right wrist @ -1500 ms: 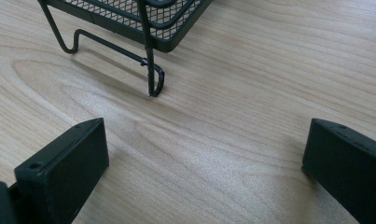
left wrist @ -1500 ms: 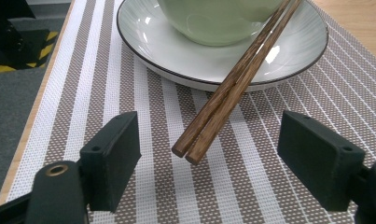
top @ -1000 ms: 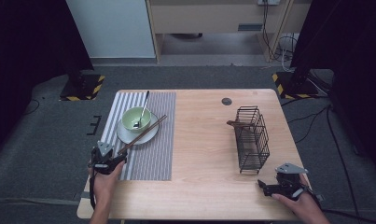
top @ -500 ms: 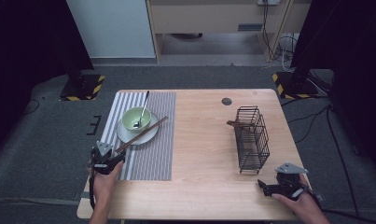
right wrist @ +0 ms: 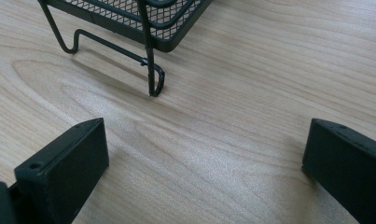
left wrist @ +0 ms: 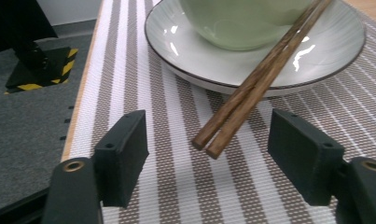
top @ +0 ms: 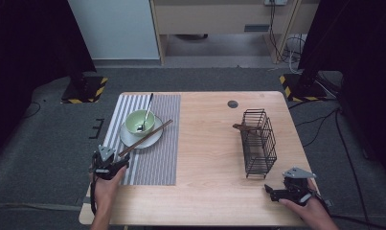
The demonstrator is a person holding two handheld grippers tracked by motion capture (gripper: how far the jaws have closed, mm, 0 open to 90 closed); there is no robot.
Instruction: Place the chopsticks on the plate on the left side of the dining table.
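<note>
A pair of brown chopsticks (top: 150,134) leans on the white plate (top: 133,140) beside a pale green bowl (top: 135,123) that has a spoon (top: 146,111) in it. My left gripper (top: 118,160) is at their near ends. In the left gripper view the chopsticks' tips (left wrist: 213,140) lie between the wide-apart pads (left wrist: 125,144) without touching them. The jaws have just been opening. My right gripper (top: 271,192) rests at the table's front right, open over bare wood (right wrist: 204,154), just short of the black wire rack (right wrist: 143,18).
Plate and bowl sit on a striped placemat (top: 157,163) at the table's left. The wire rack (top: 258,143) stands at the right with a brown utensil (top: 241,127) sticking out of it. A round grommet (top: 232,104) is near the far edge.
</note>
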